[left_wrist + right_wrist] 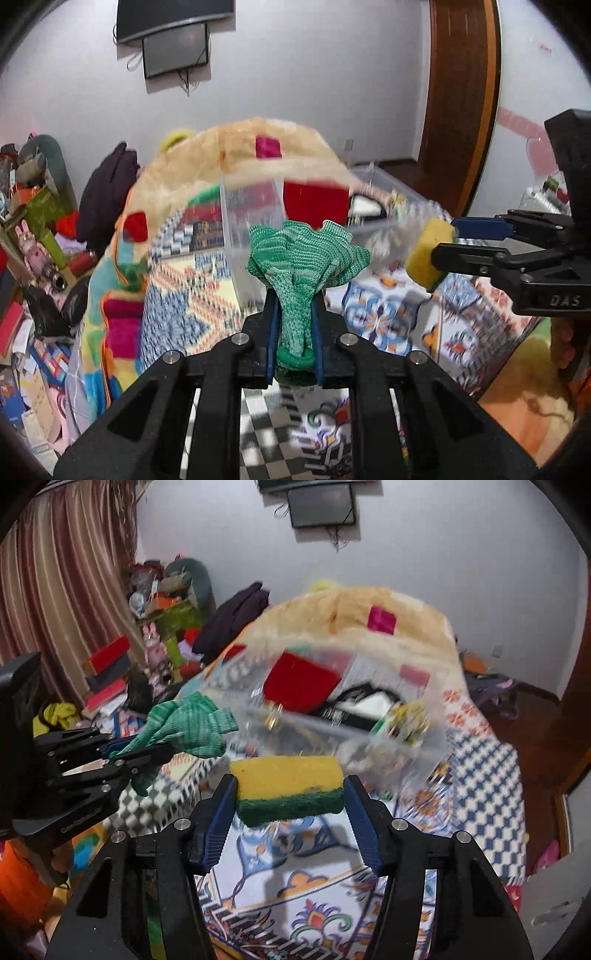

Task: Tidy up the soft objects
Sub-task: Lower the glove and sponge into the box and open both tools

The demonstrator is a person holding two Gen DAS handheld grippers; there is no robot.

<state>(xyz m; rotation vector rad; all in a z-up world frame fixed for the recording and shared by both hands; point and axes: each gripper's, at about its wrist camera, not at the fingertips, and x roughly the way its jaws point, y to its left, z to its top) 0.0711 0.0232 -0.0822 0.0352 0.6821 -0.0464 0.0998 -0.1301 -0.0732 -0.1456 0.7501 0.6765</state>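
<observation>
Left gripper [294, 325] pinching limp cloth [308, 254] mid-bunch | right gripper [290, 794] squeezing light, springy sponge [288, 788] endwise | bin [332, 716] ahead on bed

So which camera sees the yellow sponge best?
The right wrist view: the sponge sits front and centre in the right gripper, showing its yellow top and green scrubby layer. The left wrist view only catches it from the side, small, near the edge.

Green knit cloth [306, 258], yellow-green sponge [288, 786]
</observation>
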